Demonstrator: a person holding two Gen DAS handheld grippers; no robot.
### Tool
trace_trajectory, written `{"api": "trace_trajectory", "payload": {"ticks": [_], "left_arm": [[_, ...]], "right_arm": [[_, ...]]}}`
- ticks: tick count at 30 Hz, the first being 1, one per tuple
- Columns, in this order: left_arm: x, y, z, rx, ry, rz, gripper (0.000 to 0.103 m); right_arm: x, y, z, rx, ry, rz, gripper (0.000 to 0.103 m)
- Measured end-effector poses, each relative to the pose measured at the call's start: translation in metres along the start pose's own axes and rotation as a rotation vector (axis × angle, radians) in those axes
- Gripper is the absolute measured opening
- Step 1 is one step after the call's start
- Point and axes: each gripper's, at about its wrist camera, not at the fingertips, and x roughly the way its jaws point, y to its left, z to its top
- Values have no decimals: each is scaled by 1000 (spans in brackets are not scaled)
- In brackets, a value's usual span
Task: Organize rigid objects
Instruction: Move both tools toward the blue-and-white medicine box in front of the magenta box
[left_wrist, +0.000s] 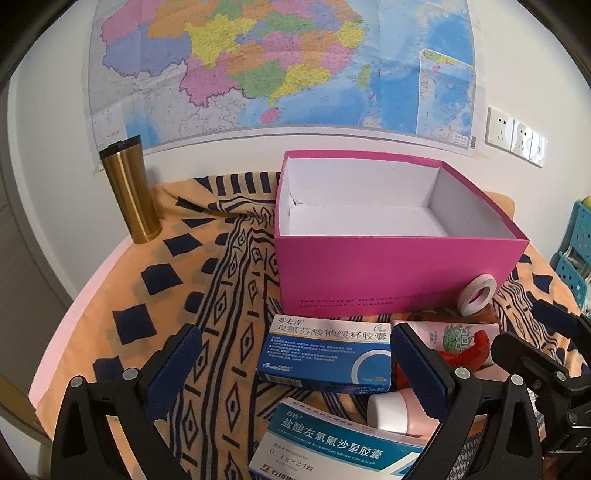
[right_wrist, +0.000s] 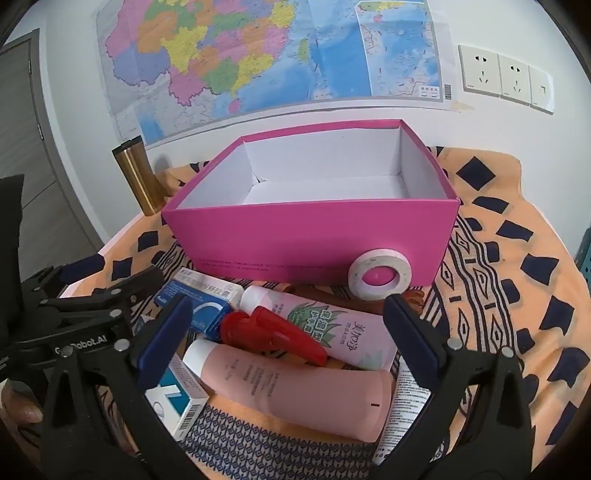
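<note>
Before the matte pink box (right_wrist: 314, 236) — smooth tubes (right_wrist: 295, 387), crisp cartons (left_wrist: 325, 354).

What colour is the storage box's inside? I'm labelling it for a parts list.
White inside, pink outside: the storage box shows it best in the right wrist view.

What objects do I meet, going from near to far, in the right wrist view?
Salmon-pink squeeze tube → red plastic clip → white tape roll → open magenta cardboard box → wall map.

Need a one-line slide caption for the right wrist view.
Open right gripper hovers over tubes and medicine boxes before an empty pink box.
</note>
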Motion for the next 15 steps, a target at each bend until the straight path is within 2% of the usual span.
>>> {"api": "trace_trajectory", "payload": {"ticks": [15], "left_arm": [[3, 3, -2, -5, 8, -2, 103]], "right_arm": [[0, 0, 5, 4, 11, 15, 103]]}}
